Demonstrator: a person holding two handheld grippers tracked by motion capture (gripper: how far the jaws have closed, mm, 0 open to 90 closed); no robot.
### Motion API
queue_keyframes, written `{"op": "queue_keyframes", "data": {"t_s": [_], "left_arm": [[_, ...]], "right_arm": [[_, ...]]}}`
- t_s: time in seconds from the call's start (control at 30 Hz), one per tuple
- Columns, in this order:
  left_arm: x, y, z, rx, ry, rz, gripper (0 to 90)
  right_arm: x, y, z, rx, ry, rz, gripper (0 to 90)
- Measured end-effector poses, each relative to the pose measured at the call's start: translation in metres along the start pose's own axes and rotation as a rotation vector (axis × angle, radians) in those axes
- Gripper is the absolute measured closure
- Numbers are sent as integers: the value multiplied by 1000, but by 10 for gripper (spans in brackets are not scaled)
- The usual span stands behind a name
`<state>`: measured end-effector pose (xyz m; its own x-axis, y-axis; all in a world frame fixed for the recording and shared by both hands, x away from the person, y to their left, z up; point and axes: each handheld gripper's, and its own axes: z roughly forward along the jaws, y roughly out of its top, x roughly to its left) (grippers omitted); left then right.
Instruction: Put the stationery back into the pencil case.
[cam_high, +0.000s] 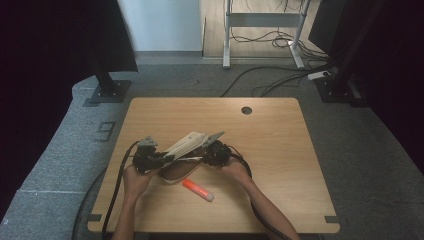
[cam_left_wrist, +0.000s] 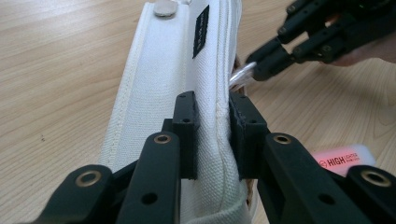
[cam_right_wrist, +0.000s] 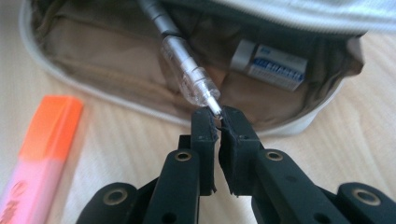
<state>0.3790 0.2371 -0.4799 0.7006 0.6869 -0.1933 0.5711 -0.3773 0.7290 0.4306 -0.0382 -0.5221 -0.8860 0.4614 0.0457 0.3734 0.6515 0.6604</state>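
Spreading across most of the high view is a light wooden table (cam_high: 280, 150) with a round cable hole (cam_high: 246, 110) near its far edge, standing on grey carpet.

Near the front middle of the table lies a pencil case (cam_high: 185, 155) of white canvas. Its lid is raised and tilted, and in the left gripper view (cam_left_wrist: 205, 84) the cloth shows a woven grain, stitched seams, a small black label and a pale snap button at the far end. The right gripper view looks into its open body (cam_right_wrist: 116, 70), lined in tan fabric with a pale rim.

The left gripper (cam_left_wrist: 212, 135) is clamped on the lid's edge, its jaws pressed close against the canvas from both sides. The right gripper (cam_right_wrist: 215, 123) has its jaws nearly together, nipping the thin metal tip of a pen (cam_right_wrist: 187, 70) with a clear barrel and silver upper part, which slants out of the case. The same gripper appears in the left gripper view (cam_left_wrist: 261, 65), farther off beside the lid.

An orange highlighter (cam_high: 197, 190) lies on the table just in front of the case, its label reading "HIGH" in the left gripper view (cam_left_wrist: 343, 158).

A white eraser (cam_right_wrist: 271, 65) in a blue-printed sleeve rests inside the case, against the lining.
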Motion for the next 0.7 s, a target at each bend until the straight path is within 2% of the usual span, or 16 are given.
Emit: {"op": "queue_keyframes", "data": {"t_s": [0.27, 0.43, 0.7], "left_arm": [[0, 0, 0, 1, 1, 1, 746], [1, 0, 0, -1, -2, -1, 746], [1, 0, 0, -2, -2, 0, 745]], "right_arm": [[-8, 13, 13, -5, -25, 17, 788], [-9, 13, 8, -14, -33, 28, 705], [-3, 5, -8, -28, -13, 34, 519]]}}
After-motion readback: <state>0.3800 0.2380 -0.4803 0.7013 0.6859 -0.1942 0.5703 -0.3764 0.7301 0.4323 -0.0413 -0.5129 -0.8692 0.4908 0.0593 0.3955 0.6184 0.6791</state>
